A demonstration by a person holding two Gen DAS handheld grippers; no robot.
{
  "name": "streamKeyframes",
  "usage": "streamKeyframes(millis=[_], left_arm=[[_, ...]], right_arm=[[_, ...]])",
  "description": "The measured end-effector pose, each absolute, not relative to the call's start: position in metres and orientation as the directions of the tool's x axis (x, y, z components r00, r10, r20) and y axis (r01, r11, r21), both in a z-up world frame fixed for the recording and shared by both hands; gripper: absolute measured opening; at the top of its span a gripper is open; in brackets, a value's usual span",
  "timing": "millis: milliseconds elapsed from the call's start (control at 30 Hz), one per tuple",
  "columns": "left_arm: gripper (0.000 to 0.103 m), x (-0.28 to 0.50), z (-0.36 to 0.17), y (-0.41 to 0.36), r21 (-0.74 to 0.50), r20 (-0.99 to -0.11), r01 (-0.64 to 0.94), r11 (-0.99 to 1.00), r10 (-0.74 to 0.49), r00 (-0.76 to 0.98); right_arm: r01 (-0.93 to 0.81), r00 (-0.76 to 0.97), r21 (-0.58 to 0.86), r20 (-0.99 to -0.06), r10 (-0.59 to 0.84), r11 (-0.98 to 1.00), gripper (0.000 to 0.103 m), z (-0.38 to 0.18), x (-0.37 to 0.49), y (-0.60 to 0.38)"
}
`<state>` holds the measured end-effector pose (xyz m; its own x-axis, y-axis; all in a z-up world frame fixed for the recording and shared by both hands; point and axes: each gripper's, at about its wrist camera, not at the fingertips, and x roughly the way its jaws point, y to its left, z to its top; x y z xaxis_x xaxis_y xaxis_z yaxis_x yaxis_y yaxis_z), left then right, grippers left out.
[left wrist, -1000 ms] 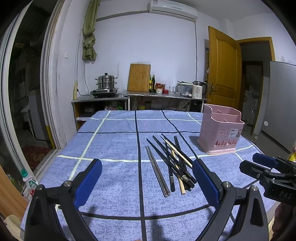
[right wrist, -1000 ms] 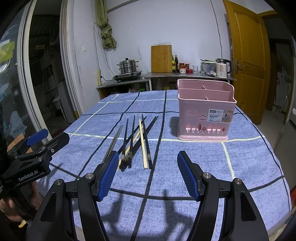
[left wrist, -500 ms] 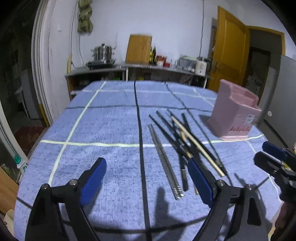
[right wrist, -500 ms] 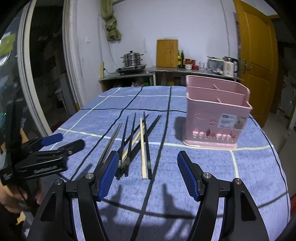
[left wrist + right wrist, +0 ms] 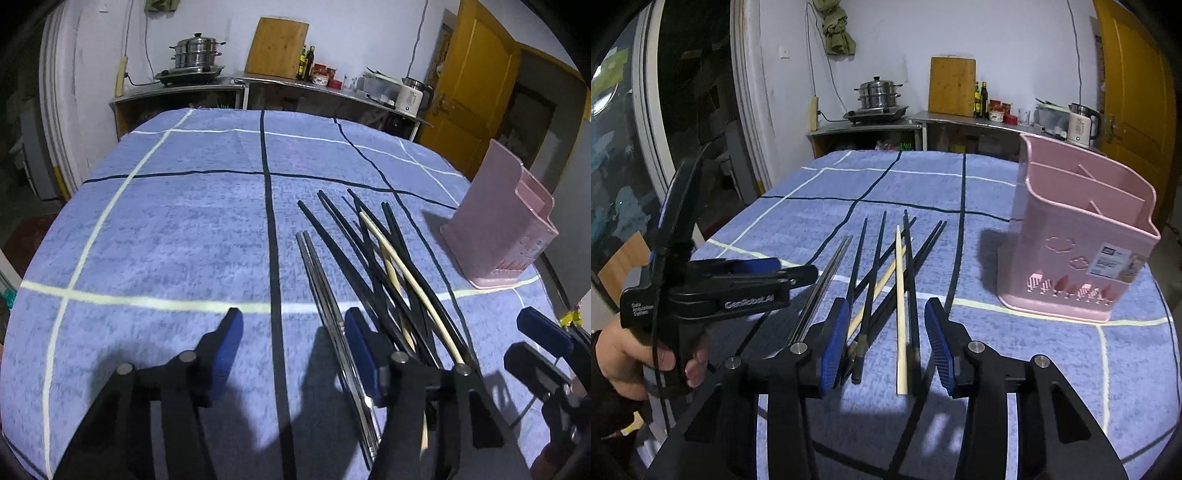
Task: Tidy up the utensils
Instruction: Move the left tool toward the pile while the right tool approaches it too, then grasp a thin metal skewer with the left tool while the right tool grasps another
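Several chopsticks lie fanned out on the blue checked tablecloth (image 5: 166, 229): a metal pair (image 5: 319, 277), black ones (image 5: 875, 258) and pale wooden ones (image 5: 899, 295). A pink divided utensil basket (image 5: 1071, 236) stands upright to their right, also seen as the basket (image 5: 495, 229) in the left wrist view. My right gripper (image 5: 886, 328) hovers over the chopsticks' near ends, jaws closing, with black and wooden sticks between the fingers but not touched. My left gripper (image 5: 293, 332) hangs low over the cloth, jaws closing, and the metal pair runs just inside its right finger (image 5: 360, 350).
A person's hand (image 5: 646, 354) holds the left gripper (image 5: 746, 280) at the table's left edge. Behind the table a counter carries a steel pot (image 5: 197, 50), a wooden cutting board (image 5: 277, 48), bottles and a kettle (image 5: 1080, 125). A yellow door (image 5: 476, 92) stands back right.
Both grippers moved forward and down toward the chopsticks, and their jaws narrowed. The left gripper now reaches in beside the metal pair in the right wrist view.
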<state>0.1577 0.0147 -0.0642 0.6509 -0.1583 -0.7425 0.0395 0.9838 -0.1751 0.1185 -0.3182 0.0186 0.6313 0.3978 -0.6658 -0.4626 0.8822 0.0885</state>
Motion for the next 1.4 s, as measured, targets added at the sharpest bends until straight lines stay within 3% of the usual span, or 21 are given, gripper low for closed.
streamKeyframes(millis=[333, 567, 733, 800, 900, 967, 1133, 1400], left_arm=[[0.051, 0.171, -0.071, 0.008, -0.136, -0.758, 0.034, 0.99, -0.126, 0.639], [0.037, 0.177, -0.071, 0.012, -0.115, -0.763, 0.02, 0.993, -0.101, 0.638], [0.036, 0.182, -0.071, 0.006, -0.051, -0.775, 0.041, 0.998, -0.066, 0.629], [0.017, 0.185, -0.07, 0.011, -0.056, -0.778, 0.039, 0.998, -0.068, 0.624], [0.01, 0.187, -0.069, 0.034, -0.132, -0.785, 0.03, 0.991, -0.123, 0.607], [0.007, 0.185, -0.068, 0.046, -0.116, -0.79, 0.015, 0.993, -0.102, 0.605], [0.006, 0.171, -0.069, 0.077, -0.142, -0.795, -0.023, 0.99, -0.1, 0.599], [0.006, 0.162, -0.072, 0.105, -0.166, -0.802, -0.058, 0.984, -0.1, 0.589]], right_arm=[[-0.45, 0.625, 0.107, -0.672, 0.398, 0.887, 0.044, 0.015, 0.128, -0.322], [-0.447, 0.626, 0.118, -0.667, 0.404, 0.887, 0.044, 0.016, 0.131, -0.322], [-0.45, 0.62, 0.127, -0.669, 0.411, 0.884, 0.044, 0.015, 0.133, -0.319], [-0.456, 0.617, 0.129, -0.667, 0.417, 0.881, 0.044, 0.018, 0.135, -0.316], [-0.468, 0.613, 0.136, -0.662, 0.431, 0.873, 0.044, 0.022, 0.137, -0.31], [-0.479, 0.604, 0.143, -0.663, 0.443, 0.866, 0.044, 0.024, 0.141, -0.304], [-0.496, 0.557, 0.177, -0.686, 0.468, 0.85, 0.043, 0.023, 0.156, -0.281], [-0.518, 0.439, 0.223, -0.759, 0.481, 0.826, 0.03, 0.003, 0.189, -0.239]])
